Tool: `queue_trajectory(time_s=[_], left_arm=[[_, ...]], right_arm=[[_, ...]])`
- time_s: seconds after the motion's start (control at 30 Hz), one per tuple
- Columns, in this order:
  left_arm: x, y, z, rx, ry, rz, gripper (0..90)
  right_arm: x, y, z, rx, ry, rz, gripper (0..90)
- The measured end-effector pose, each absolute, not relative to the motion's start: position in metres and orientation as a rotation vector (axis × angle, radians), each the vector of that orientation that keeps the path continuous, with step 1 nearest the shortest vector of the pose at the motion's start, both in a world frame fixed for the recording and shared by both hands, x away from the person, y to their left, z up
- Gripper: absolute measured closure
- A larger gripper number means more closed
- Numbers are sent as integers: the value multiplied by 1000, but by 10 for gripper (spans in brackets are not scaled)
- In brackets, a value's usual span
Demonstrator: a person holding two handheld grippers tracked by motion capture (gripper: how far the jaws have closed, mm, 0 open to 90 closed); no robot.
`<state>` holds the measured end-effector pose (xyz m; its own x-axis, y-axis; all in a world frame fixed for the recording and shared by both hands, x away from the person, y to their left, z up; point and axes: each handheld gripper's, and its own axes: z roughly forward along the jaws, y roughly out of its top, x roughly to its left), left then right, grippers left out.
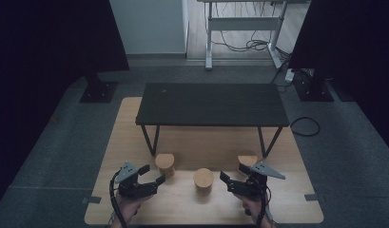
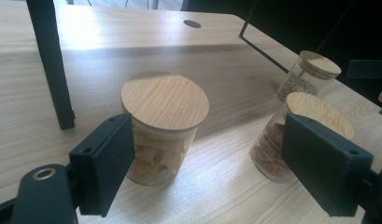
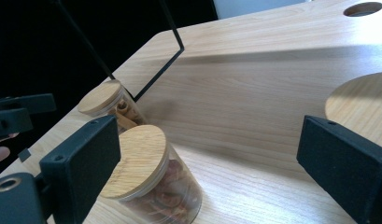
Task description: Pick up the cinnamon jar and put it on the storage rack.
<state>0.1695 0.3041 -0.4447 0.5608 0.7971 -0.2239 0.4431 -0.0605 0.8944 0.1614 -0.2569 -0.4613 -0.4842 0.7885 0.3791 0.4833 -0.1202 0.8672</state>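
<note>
Three glass jars with round wooden lids stand on the wooden table (image 1: 135,142) in front of the person. The left jar (image 1: 165,163) (image 2: 165,100) holds pale chunks. It sits just ahead of my left gripper (image 1: 151,175) (image 2: 207,140), whose jaws are open on either side of it without pressing it. The middle jar (image 1: 203,179) (image 3: 142,158) holds reddish-brown pieces and stands between the two grippers. My right gripper (image 1: 232,173) (image 3: 209,135) is open with bare tabletop between its jaws. The right jar (image 1: 247,161) (image 2: 314,65) holds grains and stands just beyond the right gripper.
A low black shelf (image 1: 211,103) on thin metal legs stands across the table behind the jars, with one leg (image 2: 51,60) close to the left jar. A round cable hole (image 2: 192,23) is in the tabletop. Grey carpet surrounds the table.
</note>
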Motion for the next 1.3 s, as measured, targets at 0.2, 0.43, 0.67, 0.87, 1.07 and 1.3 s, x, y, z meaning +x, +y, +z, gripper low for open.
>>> queue_trajectory(time_s=[0.2, 0.43, 0.67, 0.87, 1.07, 1.3], left_arm=[[167, 301, -443, 1699, 1058, 417, 140], [169, 303, -441, 1706, 1040, 422, 125], [180, 301, -439, 1765, 1024, 408, 103], [181, 303, -432, 1802, 1036, 416, 102], [185, 306, -433, 1818, 1051, 411, 102], [183, 292, -430, 1866, 1075, 481, 100]], right_arm=[[158, -255, -461, 1434, 1880, 1613, 42], [156, -253, -457, 1439, 1869, 1569, 35], [147, -254, -457, 1479, 1832, 1528, 35], [149, -248, -459, 1486, 1865, 1508, 35], [153, -246, -460, 1481, 1892, 1508, 35], [150, -246, -460, 1488, 1889, 1516, 33]])
